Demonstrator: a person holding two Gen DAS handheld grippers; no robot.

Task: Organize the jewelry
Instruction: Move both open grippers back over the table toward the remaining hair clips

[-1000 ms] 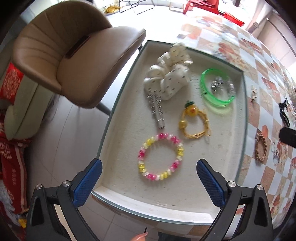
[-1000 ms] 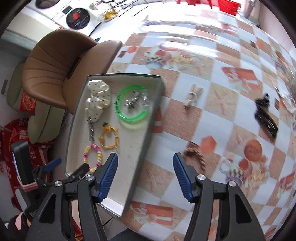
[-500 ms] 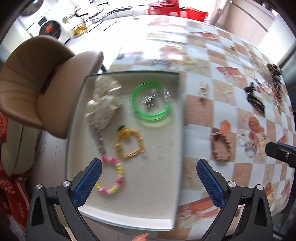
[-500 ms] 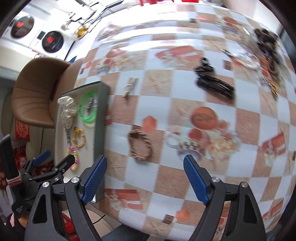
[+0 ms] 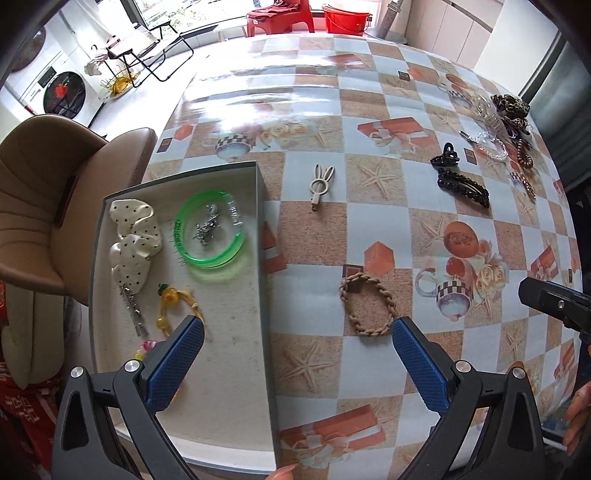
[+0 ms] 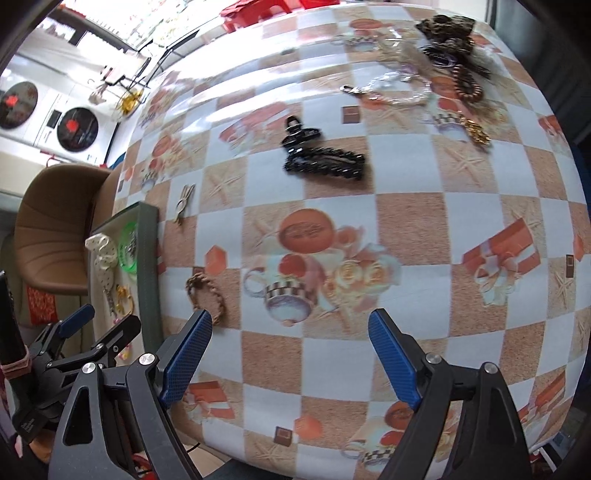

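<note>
Tray [image 5: 263, 236] with green bangle [image 5: 209, 233], polka-dot scrunchie [image 5: 135, 240], yellow bracelet [image 5: 176, 306].

A tan chair [image 5: 48, 206] stands against the table's [image 5: 332, 96] left edge. Beyond the table's far edge, on the floor, stand a red stool [image 5: 279, 16] and, just right of it, a red bucket [image 5: 345, 22]. Past the far-left corner are a black folding rack [image 5: 147, 51] and two round-doored washers [image 6: 48, 114].
</note>
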